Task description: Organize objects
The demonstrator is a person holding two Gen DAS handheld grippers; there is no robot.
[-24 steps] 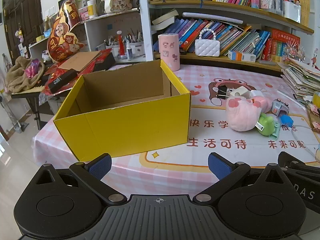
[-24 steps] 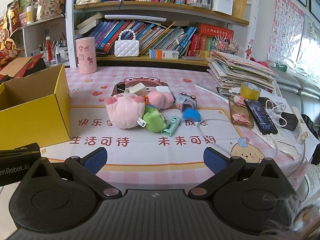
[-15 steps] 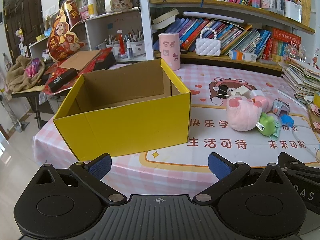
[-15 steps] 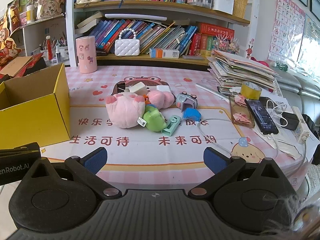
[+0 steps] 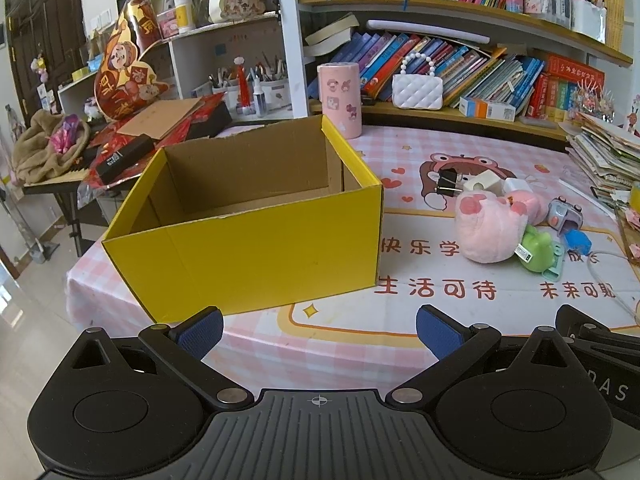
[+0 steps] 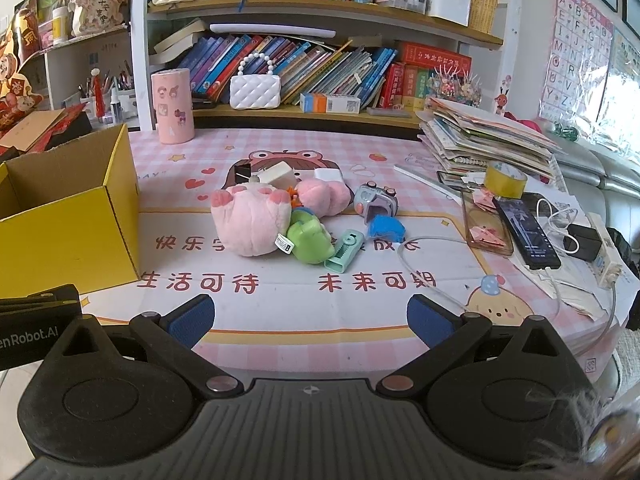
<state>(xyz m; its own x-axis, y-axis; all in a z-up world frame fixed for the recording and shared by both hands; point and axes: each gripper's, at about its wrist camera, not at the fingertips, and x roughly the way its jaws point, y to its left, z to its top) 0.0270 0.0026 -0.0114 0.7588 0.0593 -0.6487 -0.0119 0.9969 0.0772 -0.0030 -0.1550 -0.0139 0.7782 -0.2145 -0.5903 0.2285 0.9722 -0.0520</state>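
Step zero of the tidy-up, by the look of it: nothing picked yet. Left gripper and right gripper both hang at the near table edge, jaws spread wide, nothing between them. Yellow box sits left on the pink tablecloth, open-topped; its floor is mostly hidden, probably empty. Pile of small things lies right of it, apart: pink plush paw, green frog toy, mint clip, blue toy, grey toy camera, binder clip. Next move likely: right gripper goes forward to an outer item like the mint clip, closes, carries it to the box.
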